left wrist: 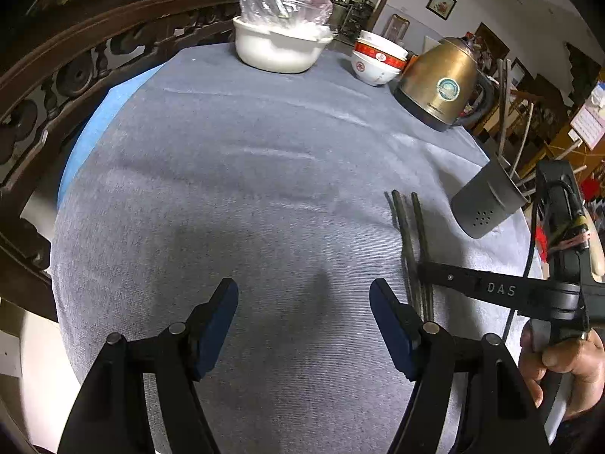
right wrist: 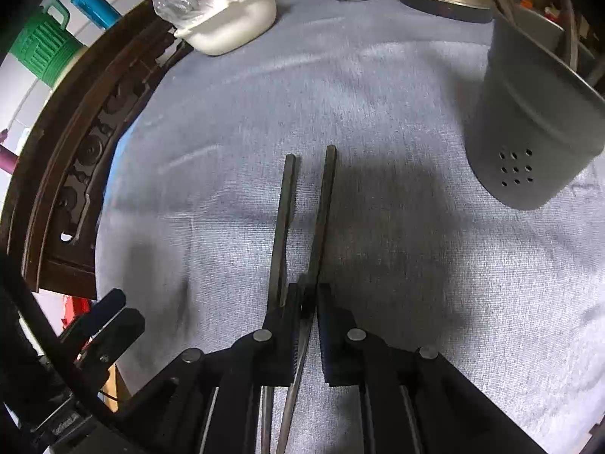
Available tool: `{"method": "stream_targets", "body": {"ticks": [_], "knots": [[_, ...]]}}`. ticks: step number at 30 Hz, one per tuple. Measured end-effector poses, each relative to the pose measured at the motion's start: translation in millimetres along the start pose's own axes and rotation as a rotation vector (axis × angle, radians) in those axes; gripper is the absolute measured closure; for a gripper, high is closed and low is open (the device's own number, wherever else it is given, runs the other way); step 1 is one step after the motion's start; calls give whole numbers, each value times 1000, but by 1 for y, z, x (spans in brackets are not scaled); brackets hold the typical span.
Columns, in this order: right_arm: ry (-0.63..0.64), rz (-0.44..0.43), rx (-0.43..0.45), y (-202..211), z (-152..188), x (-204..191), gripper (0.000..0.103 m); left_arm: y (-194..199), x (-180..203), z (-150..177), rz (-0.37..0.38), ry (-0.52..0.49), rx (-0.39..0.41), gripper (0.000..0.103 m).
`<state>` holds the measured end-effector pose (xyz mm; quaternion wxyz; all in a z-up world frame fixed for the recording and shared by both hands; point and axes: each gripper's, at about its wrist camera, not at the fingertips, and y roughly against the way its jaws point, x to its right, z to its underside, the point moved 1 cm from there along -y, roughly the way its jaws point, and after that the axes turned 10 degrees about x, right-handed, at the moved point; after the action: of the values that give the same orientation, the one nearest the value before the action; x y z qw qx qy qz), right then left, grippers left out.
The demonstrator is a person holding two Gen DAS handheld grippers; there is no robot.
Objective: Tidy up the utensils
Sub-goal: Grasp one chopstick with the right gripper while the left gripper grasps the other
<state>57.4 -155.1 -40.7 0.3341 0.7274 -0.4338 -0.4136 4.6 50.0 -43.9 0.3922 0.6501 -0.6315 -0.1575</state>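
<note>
Two dark chopsticks (right wrist: 302, 219) lie side by side, pointing away from me. My right gripper (right wrist: 308, 295) is shut on them near their middle; in the left wrist view the chopsticks (left wrist: 410, 234) show with the right gripper (left wrist: 423, 268) across them. I cannot tell whether they are lifted off the cloth. A grey perforated utensil holder (right wrist: 529, 128) stands to the right, with several chopsticks in it; it also shows in the left wrist view (left wrist: 487, 204). My left gripper (left wrist: 304, 295) is open and empty over the cloth, left of the chopsticks.
A grey cloth (left wrist: 245, 189) covers the table. At the far edge stand a white pot with a plastic bag (left wrist: 280, 41), stacked red-and-white bowls (left wrist: 378, 60) and a brass kettle (left wrist: 442, 83). A carved dark wooden chair back (left wrist: 75, 75) runs along the left.
</note>
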Motion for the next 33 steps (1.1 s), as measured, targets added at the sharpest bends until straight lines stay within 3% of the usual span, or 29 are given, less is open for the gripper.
{"method": "stream_targets", "body": {"ticks": [5, 9, 12, 16, 19, 21, 22, 23, 25, 33], "knots": [[72, 17, -16, 12, 5, 11, 95, -9, 17, -12, 10, -16, -75, 31], [184, 83, -37, 23, 17, 23, 95, -24, 43, -26, 28, -21, -152, 31], [186, 79, -40, 30, 21, 38, 95, -45, 63, -32, 47, -4, -244, 31], [148, 35, -26, 36, 23, 57, 95, -69, 89, -36, -1, -40, -303, 32], [128, -3, -18, 38, 25, 65, 95, -85, 107, -36, -40, -98, -349, 41], [123, -20, -13, 39, 25, 68, 95, -92, 108, -33, -67, -107, -379, 53], [121, -28, -12, 39, 25, 69, 95, -98, 108, -31, -83, -109, -402, 64], [119, -34, -12, 40, 25, 71, 95, -103, 106, -29, -90, -108, -424, 82], [116, -47, -14, 40, 24, 73, 95, -107, 103, -28, -101, -105, -447, 97], [151, -31, -74, 37, 19, 66, 94, -96, 83, -24, -105, -214, -525, 97]]}}
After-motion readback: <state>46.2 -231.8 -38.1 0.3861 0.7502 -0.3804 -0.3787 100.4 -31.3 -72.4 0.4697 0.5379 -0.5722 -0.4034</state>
